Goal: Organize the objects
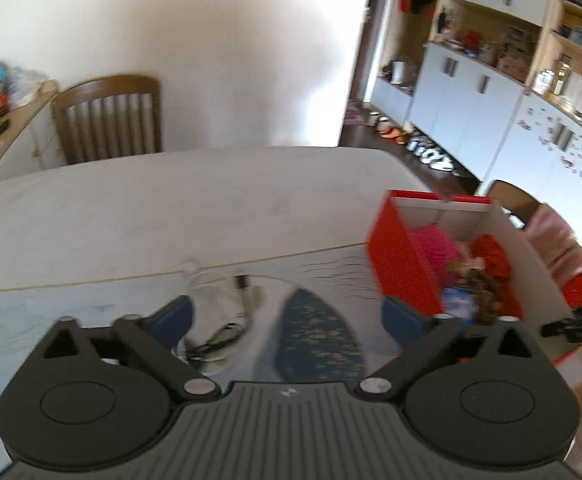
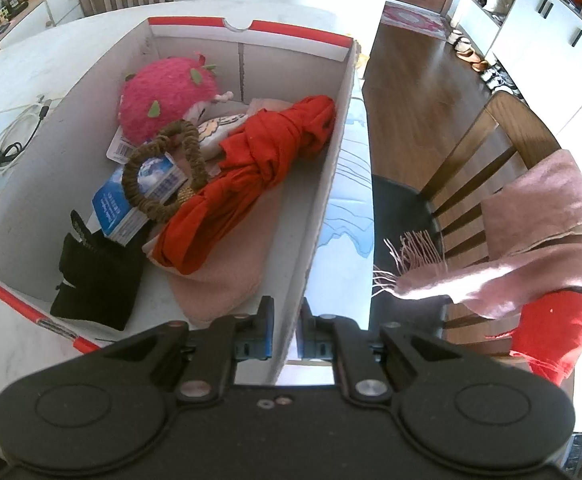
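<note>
The box point(image 2: 323, 184) sits on the table point(image 1: 171, 208) and is already well filled: a pink plush point(image 2: 167, 94), a red cloth point(image 2: 251, 172), a brown ring point(image 2: 159, 172), a blue packet point(image 2: 125, 210) and a black pouch point(image 2: 95, 280) lie inside. The right gripper point(image 2: 283, 334) is pinched onto the box's near wall at the bottom middle of its frame, one pad inside and one outside, steadying it.

The left gripper point(image 1: 289, 312) has its jaws spread wide with nothing between them. It hangs over the table to the left of the box, pointed toward a cable point(image 1: 215, 320) coiled loosely at lower centre of its view. I'd judge that one drop into the box is done and the fetch of the next item is in hand, the cable being the only loose thing I can see.

The next move likely calls for lowering the open jaws over the thickest bunch of the coil, since a thin strand could slip out, then carrying it right and over the box's red side.

The right view shows the box's contents plainly and the wall pinch; it catches the cable only at its left edge. The left view is blurred, shows the box from outside at right, and alone shows the open jaws and the bare far stretch of the table.
</note>
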`<act>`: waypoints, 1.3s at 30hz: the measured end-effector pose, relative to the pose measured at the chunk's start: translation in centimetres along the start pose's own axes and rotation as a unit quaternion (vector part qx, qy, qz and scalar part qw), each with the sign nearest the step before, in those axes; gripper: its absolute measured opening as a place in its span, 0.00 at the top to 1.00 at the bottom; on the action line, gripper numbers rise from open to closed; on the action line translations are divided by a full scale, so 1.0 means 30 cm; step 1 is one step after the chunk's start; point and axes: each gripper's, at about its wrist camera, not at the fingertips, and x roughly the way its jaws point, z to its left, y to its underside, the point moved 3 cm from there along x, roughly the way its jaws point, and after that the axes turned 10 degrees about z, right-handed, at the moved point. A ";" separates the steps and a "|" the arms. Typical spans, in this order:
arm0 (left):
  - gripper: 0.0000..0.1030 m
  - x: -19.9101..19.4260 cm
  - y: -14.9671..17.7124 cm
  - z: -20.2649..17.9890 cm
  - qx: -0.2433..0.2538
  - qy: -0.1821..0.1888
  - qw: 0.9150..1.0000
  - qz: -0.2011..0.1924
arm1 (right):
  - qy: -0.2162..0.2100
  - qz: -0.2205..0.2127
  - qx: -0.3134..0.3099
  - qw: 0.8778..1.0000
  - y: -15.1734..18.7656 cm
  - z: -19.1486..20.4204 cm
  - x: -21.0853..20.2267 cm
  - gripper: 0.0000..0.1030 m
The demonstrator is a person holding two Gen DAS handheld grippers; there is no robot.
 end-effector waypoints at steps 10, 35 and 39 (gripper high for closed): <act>0.00 0.190 -0.028 0.175 0.010 -0.056 0.997 0.053 | 0.011 0.008 0.016 1.000 -0.009 0.011 0.005 0.89; 0.25 0.534 -0.020 0.304 0.037 -0.073 0.989 0.122 | 0.046 0.039 0.050 0.997 -0.018 0.027 0.026 0.88; 0.41 0.552 -0.010 0.285 0.048 -0.069 0.988 0.130 | 0.049 0.040 0.050 0.997 -0.017 0.028 0.027 0.88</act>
